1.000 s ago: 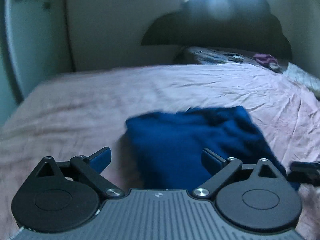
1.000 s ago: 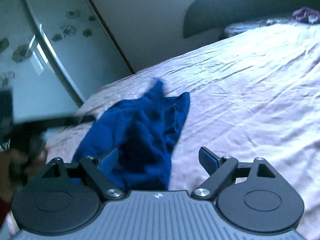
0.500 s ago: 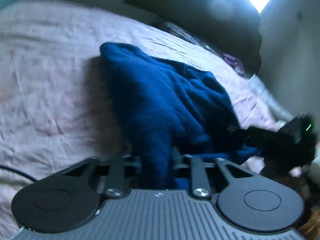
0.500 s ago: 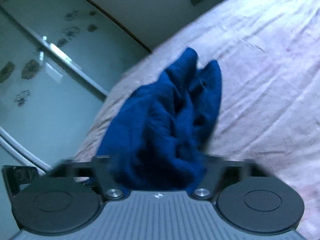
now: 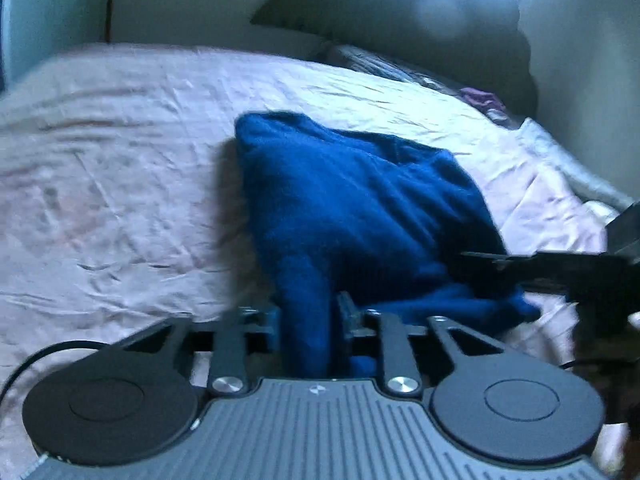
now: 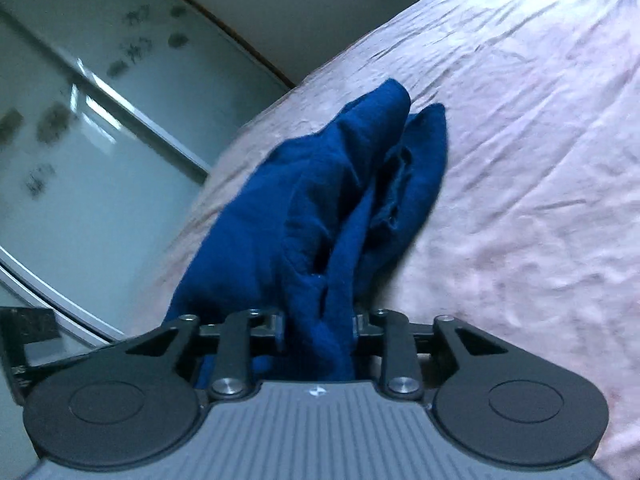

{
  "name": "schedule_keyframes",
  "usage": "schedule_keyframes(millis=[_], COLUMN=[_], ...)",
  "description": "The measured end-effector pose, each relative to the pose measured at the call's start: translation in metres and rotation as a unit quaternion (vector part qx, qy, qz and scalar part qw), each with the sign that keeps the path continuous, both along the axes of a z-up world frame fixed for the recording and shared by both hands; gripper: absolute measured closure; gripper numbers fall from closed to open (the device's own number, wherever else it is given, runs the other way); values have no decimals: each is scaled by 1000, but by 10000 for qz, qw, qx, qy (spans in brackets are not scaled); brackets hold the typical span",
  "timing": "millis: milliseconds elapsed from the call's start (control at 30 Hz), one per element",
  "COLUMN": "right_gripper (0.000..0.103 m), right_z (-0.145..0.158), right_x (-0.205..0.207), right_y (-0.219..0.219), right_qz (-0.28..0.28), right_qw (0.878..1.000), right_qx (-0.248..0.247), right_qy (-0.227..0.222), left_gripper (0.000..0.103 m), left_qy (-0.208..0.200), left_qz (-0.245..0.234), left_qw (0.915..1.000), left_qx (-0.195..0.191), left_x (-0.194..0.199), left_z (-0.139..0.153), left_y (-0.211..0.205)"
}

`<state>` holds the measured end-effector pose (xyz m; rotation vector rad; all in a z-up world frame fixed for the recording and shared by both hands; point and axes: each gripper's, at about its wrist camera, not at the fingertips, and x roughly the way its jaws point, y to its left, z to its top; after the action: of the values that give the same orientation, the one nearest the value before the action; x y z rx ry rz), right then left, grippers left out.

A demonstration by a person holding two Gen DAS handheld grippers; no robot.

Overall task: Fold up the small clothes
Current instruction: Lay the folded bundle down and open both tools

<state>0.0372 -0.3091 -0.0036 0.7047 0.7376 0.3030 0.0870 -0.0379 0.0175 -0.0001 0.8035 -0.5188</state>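
A dark blue garment (image 5: 360, 200) lies bunched on the pink bedsheet (image 5: 120, 160). Its near edge rises into my left gripper (image 5: 308, 320), where a thick fold fills the gap between the pads. The left jaws are opening slightly but still touch the cloth. In the right wrist view the same blue garment (image 6: 320, 184) runs in rumpled folds up into my right gripper (image 6: 318, 324). Those jaws are also easing open, with cloth still pressed between the pads. The right gripper's dark body (image 5: 560, 268) shows at the garment's right corner in the left wrist view.
A dark headboard (image 5: 400, 12) and a small purple item (image 5: 480, 98) are at the bed's far end, with pale bedding (image 5: 560, 160) along the right. Frosted wardrobe doors (image 6: 80, 100) stand beside the bed. Wrinkled pink sheet (image 6: 520, 120) spreads right of the garment.
Both grippers stood open a second ago and have since closed on the garment's near edge. The cloth has bunched up and lifted toward the jaws.
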Motion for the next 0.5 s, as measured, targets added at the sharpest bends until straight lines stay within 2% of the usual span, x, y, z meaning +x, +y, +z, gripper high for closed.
schedule_keyframes(millis=[67, 133, 200, 233, 267, 333, 400, 433, 467, 500], right_gripper=[70, 67, 59, 50, 46, 47, 44, 30, 11, 5], right_z=[20, 36, 38, 35, 30, 21, 27, 32, 37, 42], right_x=[-15, -28, -32, -31, -24, -22, -32, -38, -44, -49], right_y=[11, 23, 31, 36, 40, 42, 39, 40, 44, 47], right_qz=[-198, -279, -103, 29, 103, 5, -225, -376, -554, -733], right_qw=[9963, 9888, 9859, 9851, 9842, 9833, 9846, 9840, 9829, 9819], right_qx=[-794, -1365, -1557, -1631, -1719, -1816, -1726, -1726, -1739, -1734], right_qy=[-243, -528, -606, -544, -409, -129, -181, -222, -231, -224], left_gripper=[53, 35, 31, 31, 31, 31, 28, 24, 22, 18], left_qy=[-314, -530, -633, -612, -541, -401, -390, -412, -442, -469], left_qz=[73, 127, 181, 196, 242, 388, 499, 568, 626, 663], left_qw=[9993, 9982, 9971, 9970, 9971, 9977, 9976, 9970, 9963, 9958], left_qx=[163, 232, 368, 438, 484, 373, 292, 325, 382, 433], left_x=[-15, -28, -38, -40, -41, -45, -49, -52, -55, -57], left_z=[6, 9, 6, 2, -1, -4, -3, -3, -3, -3], left_y=[-1, -2, -6, -9, -10, -6, -2, -1, -1, -1])
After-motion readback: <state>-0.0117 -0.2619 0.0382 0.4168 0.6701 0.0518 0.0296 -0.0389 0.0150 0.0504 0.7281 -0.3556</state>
